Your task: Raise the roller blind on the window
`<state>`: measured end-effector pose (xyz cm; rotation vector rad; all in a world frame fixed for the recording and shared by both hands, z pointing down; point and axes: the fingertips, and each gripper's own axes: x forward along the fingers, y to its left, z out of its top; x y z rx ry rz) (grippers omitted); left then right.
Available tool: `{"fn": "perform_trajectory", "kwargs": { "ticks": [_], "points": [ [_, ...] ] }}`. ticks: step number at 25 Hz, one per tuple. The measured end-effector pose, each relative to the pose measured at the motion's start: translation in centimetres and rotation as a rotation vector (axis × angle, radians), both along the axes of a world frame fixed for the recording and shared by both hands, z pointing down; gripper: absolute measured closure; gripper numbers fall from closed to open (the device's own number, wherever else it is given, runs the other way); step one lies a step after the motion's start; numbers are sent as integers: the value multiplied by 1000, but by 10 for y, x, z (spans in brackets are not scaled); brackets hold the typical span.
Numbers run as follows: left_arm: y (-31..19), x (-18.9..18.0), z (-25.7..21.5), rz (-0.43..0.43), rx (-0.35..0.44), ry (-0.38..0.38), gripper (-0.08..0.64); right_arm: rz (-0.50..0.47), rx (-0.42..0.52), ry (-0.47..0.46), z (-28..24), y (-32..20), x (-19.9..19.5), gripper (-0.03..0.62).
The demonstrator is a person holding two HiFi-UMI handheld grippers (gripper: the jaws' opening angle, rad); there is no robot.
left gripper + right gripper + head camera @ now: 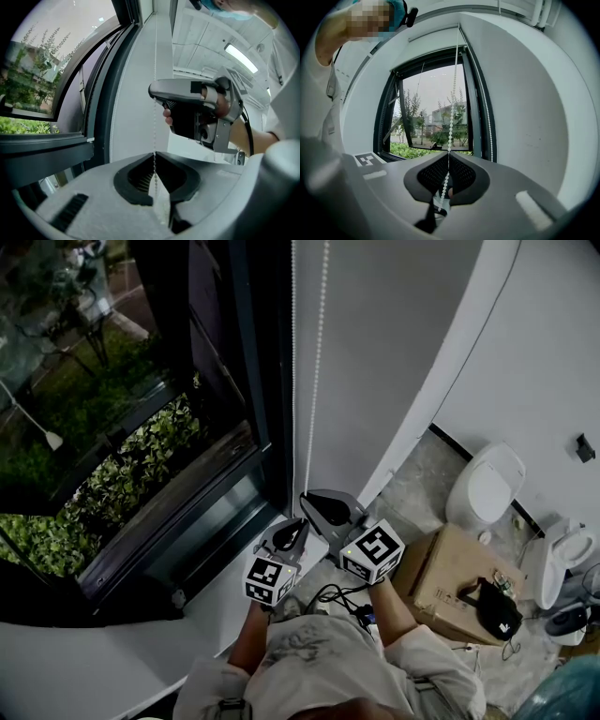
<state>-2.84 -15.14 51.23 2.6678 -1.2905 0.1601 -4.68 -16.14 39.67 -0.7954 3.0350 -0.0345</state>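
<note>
Pinching the bead chain [154, 117] with the left gripper [154, 153], in jaws of smooth grey plastic lined with dark ribbed pads [137, 177], pressed together on the beads. Pinching the chain likewise with the right gripper [449, 153], between black meshed linings closed down to a slit.

Holding both grippers low, near the white sill [187, 643], with the right one sitting just above and beyond the left in the head view. Not managing to tell whether gripping one strand twice or the two strands of the loop.

Following the chain's long axis straight up from both grippers, close beside the dark window frame [272, 381] and the matte pale wall [394, 352]. Noting small round whitish beads, evenly strung, thin and taut. Judging the coming move as a pull along that vertical line, with either hand about equally near.

Seeing the glass [436, 117] uncovered farther off, with green shrubs [410, 150] outside. Guessing at the roller blind being already gathered into the pale band [433, 32] across the window's head, though not making it out clearly.
</note>
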Motion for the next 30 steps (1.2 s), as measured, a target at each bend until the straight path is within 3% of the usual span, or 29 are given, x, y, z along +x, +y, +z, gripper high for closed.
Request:
{"fn": "perform_trajectory", "kwargs": {
  "ticks": [12,21,30],
  "points": [
    [2,-6,-10,-20,58,13,534,54,69,16,-5,0,-1,569],
    [2,-13,-16,-53,92,9,482,105,63,45,4,-6,7,532],
    [5,-18,-30,-71,122,22,484,184,17,68,26,-13,35,508]
  ]
}}
